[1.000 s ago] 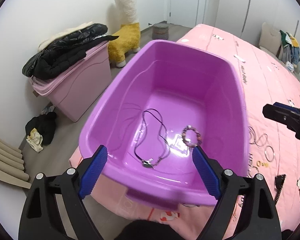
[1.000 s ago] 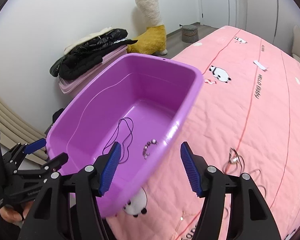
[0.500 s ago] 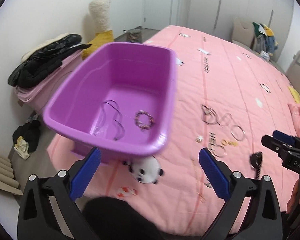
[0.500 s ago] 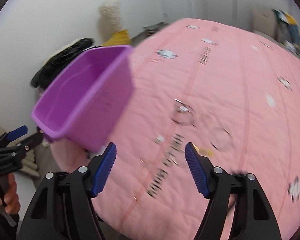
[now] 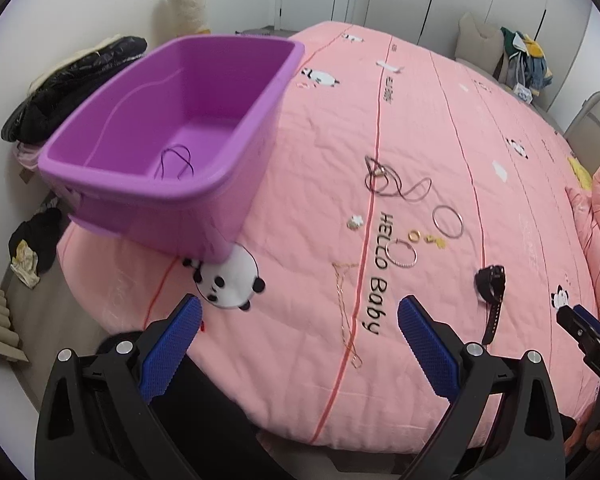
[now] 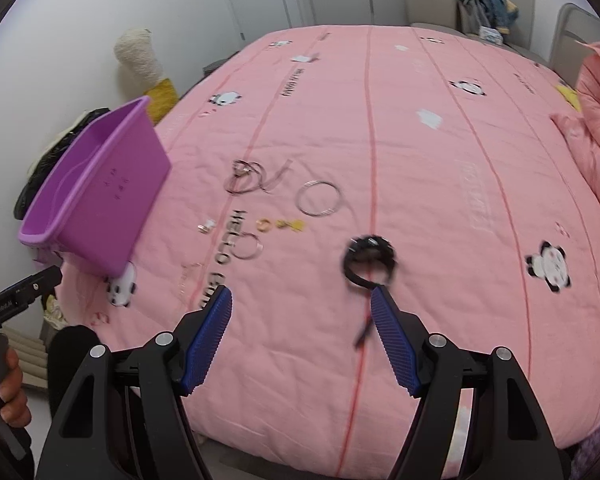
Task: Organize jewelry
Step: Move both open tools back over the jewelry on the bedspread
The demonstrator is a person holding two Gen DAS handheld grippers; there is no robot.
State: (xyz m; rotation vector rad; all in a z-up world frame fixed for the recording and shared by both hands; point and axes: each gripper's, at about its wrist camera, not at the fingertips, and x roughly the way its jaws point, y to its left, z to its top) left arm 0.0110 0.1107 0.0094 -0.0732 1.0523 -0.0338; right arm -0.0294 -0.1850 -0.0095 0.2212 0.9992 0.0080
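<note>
While the pink bed (image 5: 420, 128) fills both views, a purple tub (image 5: 172, 128) sits at its left corner with a dark cord necklace (image 5: 176, 162) inside. The left claw (image 5: 300, 336) has just been opening and gapes wide with nothing between its pads; the right claw (image 6: 300, 328) has also just widened, empty above the cover. On the bed well right of the tub lie a tangled necklace (image 5: 388, 180), a black watch (image 6: 370, 260), two bangles (image 5: 448, 222), a thin gold chain (image 5: 346, 316) and a small gold ring (image 5: 414, 236).

Soft even light, fisheye-bent edges — right view motion-blurred
</note>
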